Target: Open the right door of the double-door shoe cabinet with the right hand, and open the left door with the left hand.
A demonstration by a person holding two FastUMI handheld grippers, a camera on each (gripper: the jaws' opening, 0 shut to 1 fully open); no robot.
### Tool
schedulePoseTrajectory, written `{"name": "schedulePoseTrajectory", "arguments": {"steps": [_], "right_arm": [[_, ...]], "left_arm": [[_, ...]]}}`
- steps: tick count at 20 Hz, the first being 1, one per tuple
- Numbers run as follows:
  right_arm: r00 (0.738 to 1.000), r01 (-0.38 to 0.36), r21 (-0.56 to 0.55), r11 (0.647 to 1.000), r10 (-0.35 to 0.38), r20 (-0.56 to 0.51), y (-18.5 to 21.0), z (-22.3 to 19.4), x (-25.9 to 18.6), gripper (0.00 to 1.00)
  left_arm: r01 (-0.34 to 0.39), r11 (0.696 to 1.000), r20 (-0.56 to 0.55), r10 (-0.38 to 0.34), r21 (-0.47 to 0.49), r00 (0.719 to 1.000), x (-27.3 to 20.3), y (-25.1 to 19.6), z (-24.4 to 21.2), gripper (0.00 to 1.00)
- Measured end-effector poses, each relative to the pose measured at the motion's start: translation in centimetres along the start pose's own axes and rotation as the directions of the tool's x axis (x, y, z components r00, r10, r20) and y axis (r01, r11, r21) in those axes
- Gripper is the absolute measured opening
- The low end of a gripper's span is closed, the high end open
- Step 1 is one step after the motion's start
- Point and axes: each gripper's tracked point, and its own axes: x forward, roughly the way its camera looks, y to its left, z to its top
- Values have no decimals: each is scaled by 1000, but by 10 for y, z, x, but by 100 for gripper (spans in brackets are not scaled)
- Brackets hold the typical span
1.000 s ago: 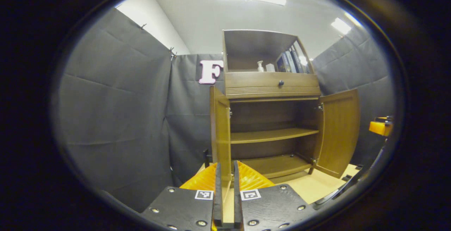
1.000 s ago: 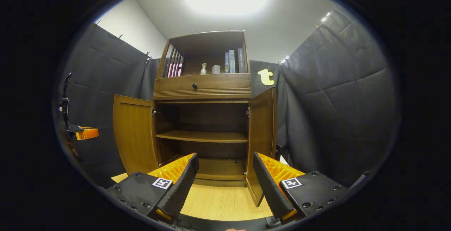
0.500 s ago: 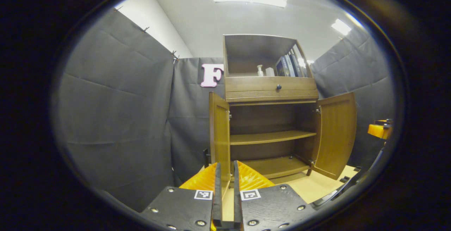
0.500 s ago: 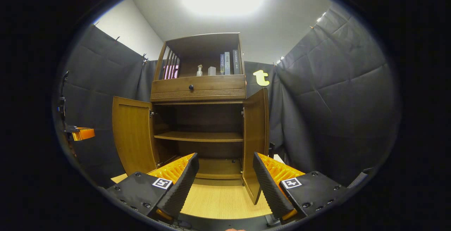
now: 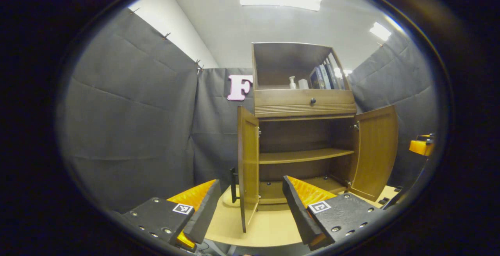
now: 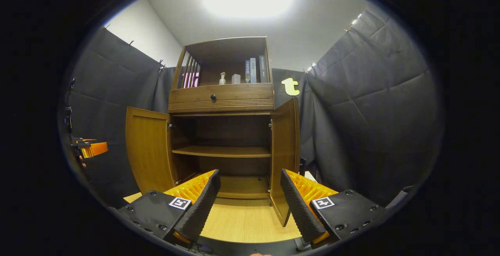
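1. Since the earlier frame, the left tool had let go of the left door: its fingers, then nearly closed around the door's edge, now stood wide apart and held nothing.
2. That left door stood swung fully out, seen almost edge-on in the left gripper view, its lower edge between the two spread fingers but clear of both.
3. The right tool had kept its wide spread and gripped nothing, its fingers apart on either side of the lower edge of the right door.
4. The right door was open too, turned outward from the shoe cabinet, which had shifted only slightly in that view.
5. Inside the cabinet, a middle shelf and the bottom board lay bare.
6. Above the doors sat a drawer with a dark knob, and over it an open compartment held books and a small bottle.
7. The cabinet stood on a light wooden floor against the black cloth wall.
8. At the left edge of the right gripper view, the orange part of the left tool showed, well apart from the left door.
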Motion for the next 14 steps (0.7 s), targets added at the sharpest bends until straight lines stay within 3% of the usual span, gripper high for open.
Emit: {"name": "schedulePoseTrajectory", "arguments": {"steps": [14], "right_arm": [[1000,9,9,1000,-9,-2,0,2,6,96]], "left_arm": [[-41,998,9,41,49,999,-5,9,8,93]]}}
